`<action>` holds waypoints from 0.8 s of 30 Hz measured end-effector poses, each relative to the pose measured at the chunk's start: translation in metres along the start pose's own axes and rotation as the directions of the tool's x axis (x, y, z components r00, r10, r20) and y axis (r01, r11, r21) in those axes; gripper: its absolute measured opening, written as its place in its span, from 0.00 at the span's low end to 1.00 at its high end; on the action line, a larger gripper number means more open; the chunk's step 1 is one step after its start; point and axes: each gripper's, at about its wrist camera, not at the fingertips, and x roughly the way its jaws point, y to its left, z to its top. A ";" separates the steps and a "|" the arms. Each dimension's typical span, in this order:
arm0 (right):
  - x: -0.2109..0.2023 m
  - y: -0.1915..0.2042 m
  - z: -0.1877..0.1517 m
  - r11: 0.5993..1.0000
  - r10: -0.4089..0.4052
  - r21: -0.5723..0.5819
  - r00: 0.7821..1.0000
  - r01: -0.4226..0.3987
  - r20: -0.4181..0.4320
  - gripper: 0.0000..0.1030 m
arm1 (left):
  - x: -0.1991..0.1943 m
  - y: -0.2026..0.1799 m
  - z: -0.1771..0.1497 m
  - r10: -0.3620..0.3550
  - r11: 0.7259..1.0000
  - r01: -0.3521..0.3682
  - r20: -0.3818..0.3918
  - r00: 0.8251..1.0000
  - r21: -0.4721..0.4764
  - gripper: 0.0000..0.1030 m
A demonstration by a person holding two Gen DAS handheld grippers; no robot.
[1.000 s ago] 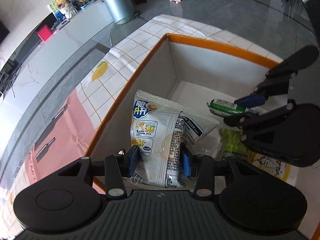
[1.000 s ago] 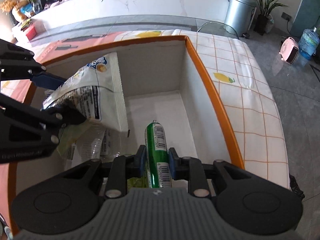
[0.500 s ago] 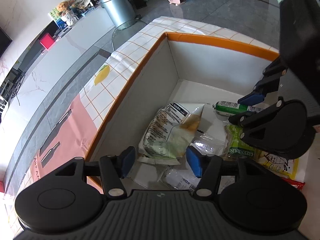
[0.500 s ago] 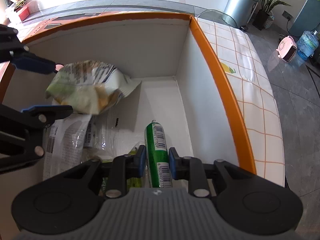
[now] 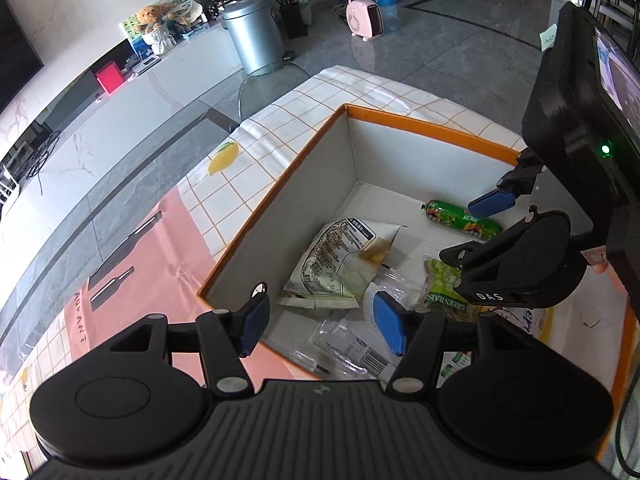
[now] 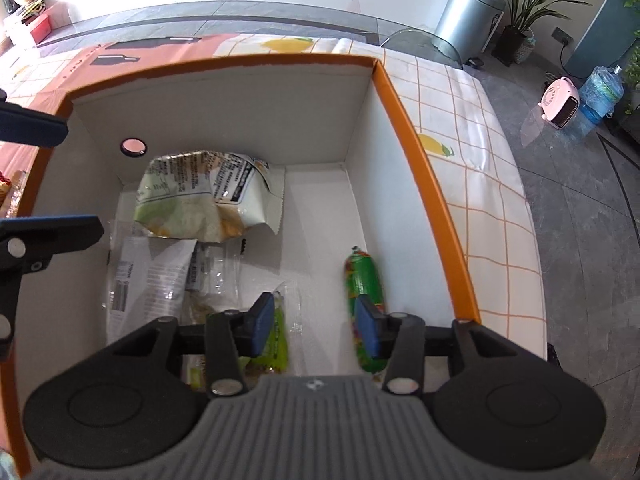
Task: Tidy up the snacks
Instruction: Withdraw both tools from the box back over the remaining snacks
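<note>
An orange-rimmed white box [image 5: 420,120] [image 6: 240,60] holds the snacks. A crumpled white-and-green snack bag [image 5: 340,256] [image 6: 200,196] lies on its floor, back side up. My left gripper [image 5: 322,324] [image 6: 84,180] hangs open above the box's near corner with nothing between its pads. A green sausage stick [image 5: 444,214] [image 6: 362,276] lies on the floor by the right wall. My right gripper [image 6: 316,328] [image 5: 467,229] is over it with its jaws opening. The pads no longer press the stick, which lies behind the right pad.
A green raisin bag [image 5: 442,284] [image 6: 278,336] and clear wrapped packets [image 5: 352,344] [image 6: 152,280] also lie in the box. The box stands on a checked lemon-print tablecloth [image 5: 256,152] [image 6: 460,112]. A silver bin [image 5: 256,40] and pink heater [image 5: 364,20] stand on the floor beyond.
My left gripper let go of the white snack bag, which fell into the box, and then rose. My right gripper opened off the green sausage stick, which now rests on the box floor.
</note>
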 end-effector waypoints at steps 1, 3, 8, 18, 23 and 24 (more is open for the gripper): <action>-0.005 0.001 -0.002 1.000 -0.004 -0.001 1.000 0.004 0.003 0.43 | -0.005 0.001 -0.002 -0.002 1.000 0.002 0.006 1.000 -0.009 0.68; -0.014 0.006 -0.005 1.000 -0.014 -0.003 1.000 0.014 0.011 0.43 | -0.013 0.003 -0.005 -0.001 1.000 0.002 0.017 1.000 -0.027 0.68; -0.040 0.012 -0.009 1.000 -0.025 0.005 0.999 0.025 0.036 0.45 | -0.037 0.006 -0.018 0.006 0.998 -0.003 0.047 0.999 -0.067 0.69; -0.094 0.045 -0.027 0.996 0.064 0.055 0.992 -0.070 0.104 0.48 | -0.088 0.021 -0.064 0.039 0.977 -0.019 0.091 0.995 -0.213 0.69; -0.114 0.076 -0.039 0.989 0.124 0.057 0.981 -0.133 0.151 0.48 | -0.109 0.032 -0.095 0.055 0.951 -0.018 0.111 0.992 -0.309 0.70; -0.117 0.082 -0.042 0.988 0.134 0.055 0.978 -0.145 0.161 0.48 | -0.112 0.034 -0.100 0.062 0.945 -0.022 0.112 0.992 -0.327 0.70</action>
